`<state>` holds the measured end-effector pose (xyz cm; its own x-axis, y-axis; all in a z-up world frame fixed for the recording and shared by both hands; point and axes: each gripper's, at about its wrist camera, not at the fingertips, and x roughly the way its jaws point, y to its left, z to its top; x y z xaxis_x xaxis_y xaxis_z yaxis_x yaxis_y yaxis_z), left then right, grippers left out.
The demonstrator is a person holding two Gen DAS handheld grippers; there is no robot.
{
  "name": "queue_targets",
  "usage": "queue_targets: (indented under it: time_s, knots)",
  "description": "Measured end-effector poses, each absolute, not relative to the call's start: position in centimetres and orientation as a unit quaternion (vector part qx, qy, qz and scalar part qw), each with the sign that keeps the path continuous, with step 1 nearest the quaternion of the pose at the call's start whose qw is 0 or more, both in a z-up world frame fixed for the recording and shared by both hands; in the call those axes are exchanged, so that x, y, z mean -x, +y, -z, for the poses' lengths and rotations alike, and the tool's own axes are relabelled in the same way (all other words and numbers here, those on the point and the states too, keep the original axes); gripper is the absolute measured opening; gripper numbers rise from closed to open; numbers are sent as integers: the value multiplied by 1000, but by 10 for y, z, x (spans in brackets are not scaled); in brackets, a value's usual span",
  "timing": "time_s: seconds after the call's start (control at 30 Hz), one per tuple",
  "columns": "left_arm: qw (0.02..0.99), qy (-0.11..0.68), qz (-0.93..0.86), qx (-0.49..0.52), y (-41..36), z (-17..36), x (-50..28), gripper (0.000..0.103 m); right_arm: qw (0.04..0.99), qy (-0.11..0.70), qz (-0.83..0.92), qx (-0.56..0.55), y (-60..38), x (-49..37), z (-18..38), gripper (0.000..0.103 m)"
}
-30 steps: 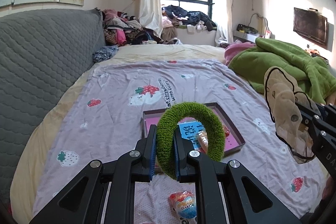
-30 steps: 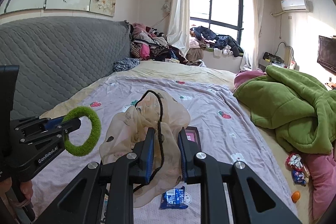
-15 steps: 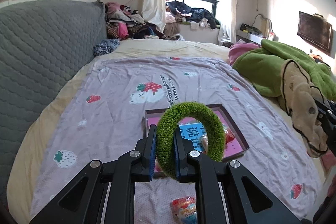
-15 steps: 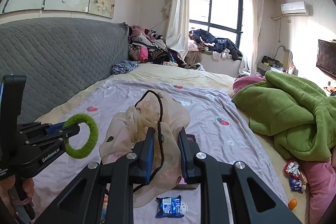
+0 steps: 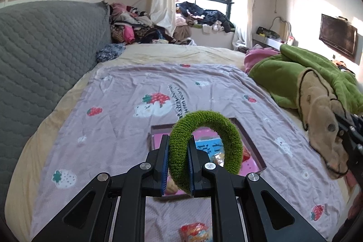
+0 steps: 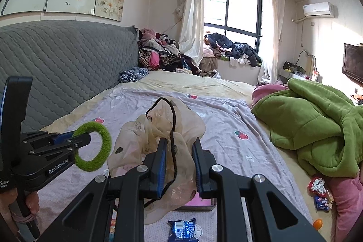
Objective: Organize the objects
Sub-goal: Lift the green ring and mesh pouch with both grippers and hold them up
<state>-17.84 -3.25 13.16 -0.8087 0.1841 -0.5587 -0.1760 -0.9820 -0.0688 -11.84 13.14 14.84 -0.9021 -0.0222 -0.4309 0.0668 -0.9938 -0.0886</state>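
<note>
My left gripper is shut on a fuzzy green ring and holds it above a shallow pink tray on the bed; the ring also shows in the right wrist view. The tray holds a blue card and small snacks. My right gripper is shut on a sheer beige drawstring bag with a black cord, held in the air; the bag shows at the right of the left wrist view. The bag hides most of the tray in the right view.
A lilac strawberry-print sheet covers the bed. A red snack packet and a blue packet lie near the front edge. A green blanket is heaped at the right, a grey headboard at the left. More snacks lie right.
Both grippers have drawn back and up a little with their loads. The tray now sits lower and closer under the green ring. Both grips are unchanged.
</note>
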Motion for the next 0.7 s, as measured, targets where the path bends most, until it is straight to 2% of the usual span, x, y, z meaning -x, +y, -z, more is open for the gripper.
queue_targets:
  time_s: [0.7]
  knots:
    - [112,-12,-948,298,-21,-116,219,14,13,55,972,-228,135,160,-126,22]
